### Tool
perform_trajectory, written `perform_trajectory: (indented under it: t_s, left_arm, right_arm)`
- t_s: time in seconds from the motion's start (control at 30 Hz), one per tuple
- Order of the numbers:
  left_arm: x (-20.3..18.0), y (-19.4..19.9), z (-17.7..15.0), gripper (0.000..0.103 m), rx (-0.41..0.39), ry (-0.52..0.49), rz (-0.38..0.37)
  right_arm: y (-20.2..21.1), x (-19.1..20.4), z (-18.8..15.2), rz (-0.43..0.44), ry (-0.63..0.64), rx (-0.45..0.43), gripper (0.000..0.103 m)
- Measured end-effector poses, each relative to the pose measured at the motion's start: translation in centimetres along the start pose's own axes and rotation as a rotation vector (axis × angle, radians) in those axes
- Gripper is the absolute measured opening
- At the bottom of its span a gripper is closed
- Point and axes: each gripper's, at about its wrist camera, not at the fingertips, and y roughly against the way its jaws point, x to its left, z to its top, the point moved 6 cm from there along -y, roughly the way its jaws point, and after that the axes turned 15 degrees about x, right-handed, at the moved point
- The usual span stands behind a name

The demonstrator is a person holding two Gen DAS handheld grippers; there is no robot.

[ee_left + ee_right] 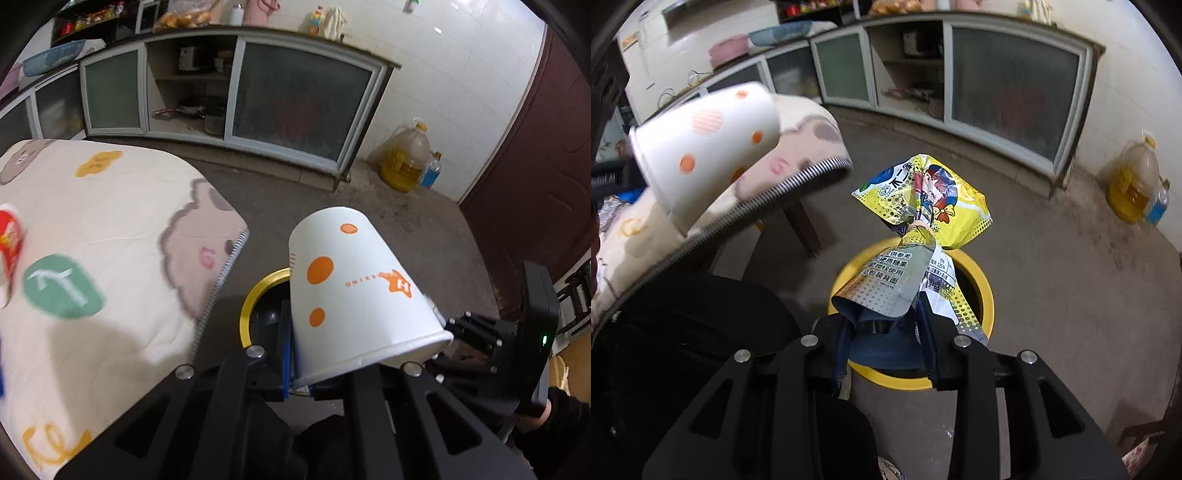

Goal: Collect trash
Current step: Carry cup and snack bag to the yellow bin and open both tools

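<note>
Above the yellow-rimmed bin, the left gripper pinches the light, crushable paper cup by its rim wall. The right gripper, partly closed, probably clamps the crinkly, slippery snack wrapper by its lower end.

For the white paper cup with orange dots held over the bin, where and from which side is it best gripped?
The paper cup is best taken at its rolled rim, one jaw inside the mouth and one outside, coming from the open end. The rim is probably the stiffest part of a thin wall, and the tapered body would likely slip or crush. The left gripper pinches it there now, above the yellow-rimmed bin.
</note>
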Motion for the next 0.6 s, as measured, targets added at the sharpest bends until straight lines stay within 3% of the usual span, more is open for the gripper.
perform_trajectory:
  t_s: [0.17,0.27,0.3,0.33,0.37,0.4,0.43,0.6]
  left_arm:
    - [-0.4,-3.4,1.8,0.006,0.054,0.026,0.012]
    - [-0.9,-4.6,2.1,0.010,0.082,0.024,0.015]
    - [-1.1,-4.9,2.1,0.021,0.083,0.021,0.017]
    - [-1.3,-4.8,2.0,0.040,0.080,0.016,0.015]
    - [-1.6,-4.6,2.1,0.052,0.068,0.007,0.026]
    - [-1.7,-4.4,2.2,0.072,0.051,0.004,0.041]
    - [-1.8,-4.1,2.3,0.082,0.028,0.000,0.052]
    - [-1.6,-1.0,2.1,0.094,-0.061,0.025,0.014]
  right_arm:
    - [-3.0,-0.9,0.4,-0.011,-0.012,0.048,0.033]
    - [-4.6,-1.9,0.6,-0.011,-0.042,0.080,0.043]
    - [-5.2,-2.1,0.8,-0.003,-0.047,0.094,0.048]
    - [-5.6,-2.3,1.0,-0.003,-0.051,0.102,0.054]
    - [-5.9,-2.8,0.9,-0.022,-0.060,0.106,0.055]
    - [-6.3,-3.4,0.8,-0.042,-0.069,0.112,0.056]
    - [-6.6,-3.8,0.6,-0.053,-0.081,0.120,0.056]
    - [-5.5,-5.9,-0.3,-0.080,-0.148,0.110,0.057]
